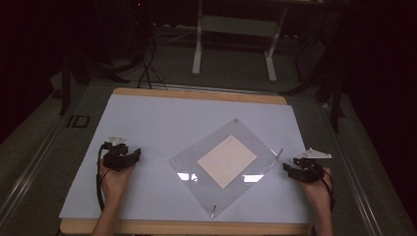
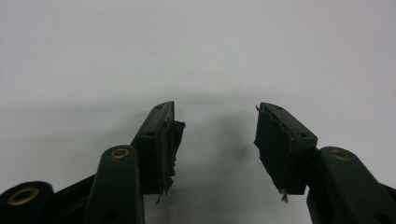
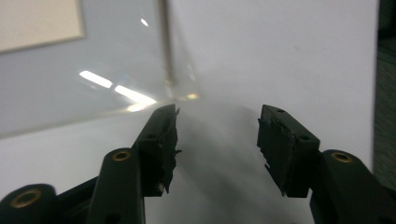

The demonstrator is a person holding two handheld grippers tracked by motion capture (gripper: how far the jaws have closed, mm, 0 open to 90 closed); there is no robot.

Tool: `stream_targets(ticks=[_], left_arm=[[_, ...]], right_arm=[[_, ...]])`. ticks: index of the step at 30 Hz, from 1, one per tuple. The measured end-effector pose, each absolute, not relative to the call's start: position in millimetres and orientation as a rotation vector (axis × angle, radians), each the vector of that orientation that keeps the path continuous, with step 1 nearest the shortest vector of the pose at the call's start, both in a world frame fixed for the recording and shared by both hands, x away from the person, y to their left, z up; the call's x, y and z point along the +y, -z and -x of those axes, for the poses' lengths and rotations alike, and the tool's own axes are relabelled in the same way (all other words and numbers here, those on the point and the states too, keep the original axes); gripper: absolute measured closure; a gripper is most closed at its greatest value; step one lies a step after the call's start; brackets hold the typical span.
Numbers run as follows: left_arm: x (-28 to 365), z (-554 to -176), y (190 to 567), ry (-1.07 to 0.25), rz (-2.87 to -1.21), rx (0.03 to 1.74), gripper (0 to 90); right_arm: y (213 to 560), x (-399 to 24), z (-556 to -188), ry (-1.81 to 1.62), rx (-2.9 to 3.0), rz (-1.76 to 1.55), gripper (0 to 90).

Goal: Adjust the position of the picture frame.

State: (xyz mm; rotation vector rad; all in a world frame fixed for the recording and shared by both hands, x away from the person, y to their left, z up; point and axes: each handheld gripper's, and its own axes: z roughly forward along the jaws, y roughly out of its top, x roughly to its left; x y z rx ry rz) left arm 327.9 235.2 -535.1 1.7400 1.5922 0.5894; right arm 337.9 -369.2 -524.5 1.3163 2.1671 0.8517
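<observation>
A clear acrylic sheet (image 1: 226,160) lies turned like a diamond on the white table cover (image 1: 147,123), with a pale square card (image 1: 227,161) under its middle. At the table's left my left gripper (image 1: 136,153) rests open over bare white surface, nothing between its jaws (image 2: 215,135). On the right, my right gripper (image 1: 285,167) is open too, pointing at the sheet's right corner (image 3: 175,91). That corner sits just beyond the fingertips, and the card's edge (image 3: 39,23) shows at upper left.
Small screws or pegs mark the sheet's corners (image 1: 213,210). The wooden table edge (image 1: 196,227) runs along the front. A white stand frame (image 1: 233,39) and dark tripod legs (image 1: 147,69) stand on the floor behind the table.
</observation>
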Motion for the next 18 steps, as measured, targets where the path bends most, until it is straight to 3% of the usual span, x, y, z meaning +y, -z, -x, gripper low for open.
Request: stream_targets(ticks=[7, 14, 18], left_arm=[[233, -318, 527, -0.579, -1.743, 1.498, 48.7], [226, -313, 522, -0.567, -1.767, 1.394, 47.9], [219, -311, 519, -0.564, -1.792, 1.344, 48.9]], right_arm=[[517, -368, -338, -1.004, 2.157, -1.288, 51.3], [517, -359, -345, -1.085, 2.122, -1.308, 46.6], [518, -348, -351, -1.068, 2.134, -1.267, 51.4]])
